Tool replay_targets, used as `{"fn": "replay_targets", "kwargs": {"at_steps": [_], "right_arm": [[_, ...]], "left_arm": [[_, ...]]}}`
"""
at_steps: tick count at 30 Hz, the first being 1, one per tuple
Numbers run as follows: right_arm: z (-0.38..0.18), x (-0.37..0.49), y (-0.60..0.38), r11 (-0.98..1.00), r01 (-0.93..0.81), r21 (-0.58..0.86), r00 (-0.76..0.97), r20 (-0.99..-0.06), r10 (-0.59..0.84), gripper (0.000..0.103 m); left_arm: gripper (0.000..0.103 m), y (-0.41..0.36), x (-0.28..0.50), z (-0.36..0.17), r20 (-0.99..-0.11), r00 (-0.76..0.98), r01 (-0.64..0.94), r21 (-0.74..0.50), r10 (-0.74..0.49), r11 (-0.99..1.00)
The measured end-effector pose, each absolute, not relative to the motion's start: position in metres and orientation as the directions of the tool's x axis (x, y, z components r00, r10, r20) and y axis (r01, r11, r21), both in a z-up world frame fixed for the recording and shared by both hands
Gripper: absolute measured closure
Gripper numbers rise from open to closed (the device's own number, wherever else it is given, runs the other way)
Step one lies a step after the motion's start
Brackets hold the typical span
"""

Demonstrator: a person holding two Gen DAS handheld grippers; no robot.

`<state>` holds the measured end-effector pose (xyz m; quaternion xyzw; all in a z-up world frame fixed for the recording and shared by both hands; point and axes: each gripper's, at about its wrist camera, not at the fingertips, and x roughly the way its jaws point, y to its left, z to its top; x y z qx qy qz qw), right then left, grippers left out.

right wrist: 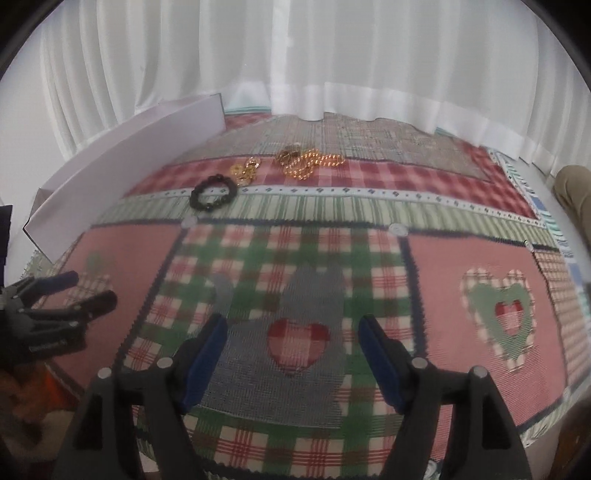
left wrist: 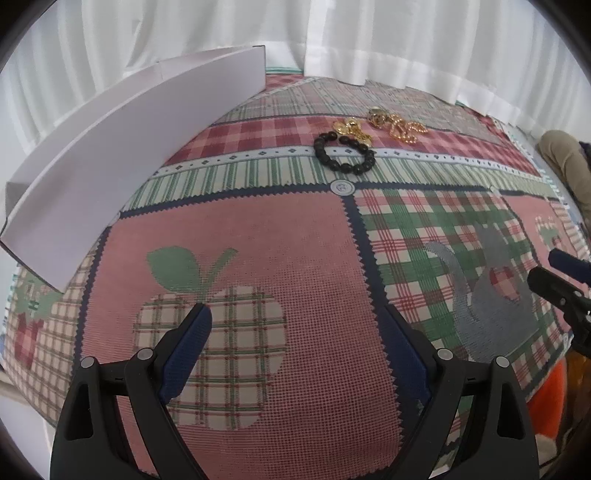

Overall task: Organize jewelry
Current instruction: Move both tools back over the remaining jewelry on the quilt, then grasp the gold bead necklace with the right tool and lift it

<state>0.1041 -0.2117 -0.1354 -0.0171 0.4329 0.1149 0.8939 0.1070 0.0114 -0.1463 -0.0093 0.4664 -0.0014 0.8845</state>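
Observation:
A black bead bracelet (left wrist: 344, 154) (right wrist: 212, 194) lies on the patchwork cloth at the far middle. Behind it lie a small gold chain piece (left wrist: 351, 129) (right wrist: 246, 171) and a gold bead necklace with a pendant (left wrist: 397, 123) (right wrist: 310, 161). A white open box (left wrist: 122, 147) (right wrist: 122, 147) stands at the far left. My left gripper (left wrist: 295, 314) (right wrist: 85, 290) is open and empty over the apple patch. My right gripper (right wrist: 291, 325) (left wrist: 546, 269) is open and empty over the grey cat patch, well short of the jewelry.
The patchwork tablecloth (left wrist: 295, 236) (right wrist: 424, 192) covers the table. White curtains (left wrist: 369, 29) (right wrist: 295, 55) hang behind. A person's leg in khaki (left wrist: 565, 162) (right wrist: 574, 188) is at the right edge. Something orange (left wrist: 546, 398) lies below the table's near edge.

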Motion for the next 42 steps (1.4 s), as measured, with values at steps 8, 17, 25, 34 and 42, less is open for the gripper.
{"fn": "replay_targets", "kwargs": {"at_steps": [8,17,25,34,42], "right_arm": [[-0.144,0.107,-0.212,0.972,-0.217,0.091,0.584,-0.786,0.204,0.028],[-0.154,0.113,-0.215,0.972,-0.209,0.111,0.549,-0.809,0.211,0.028],[-0.150,0.120,-0.210,0.958,-0.257,0.129,0.519,-0.818,0.250,0.028],[-0.140,0.180,-0.213,0.922,-0.310,0.232,0.386,-0.856,0.345,0.028],[-0.129,0.285,-0.272,0.950,-0.021,0.312,0.482,-0.829,0.283,0.036]], "left_arm": [[0.011,0.012,0.112,-0.154,-0.837,0.548,-0.014,-0.022,-0.010,1.000],[0.011,0.011,0.120,-0.155,-0.842,0.539,-0.011,-0.025,-0.015,1.000],[0.010,0.019,0.130,-0.139,-0.825,0.565,-0.041,-0.051,-0.019,0.998],[0.010,0.036,0.130,-0.142,-0.834,0.551,-0.095,-0.066,-0.003,0.993],[0.010,0.047,0.128,-0.140,-0.829,0.559,-0.125,-0.072,0.010,0.990]]}}
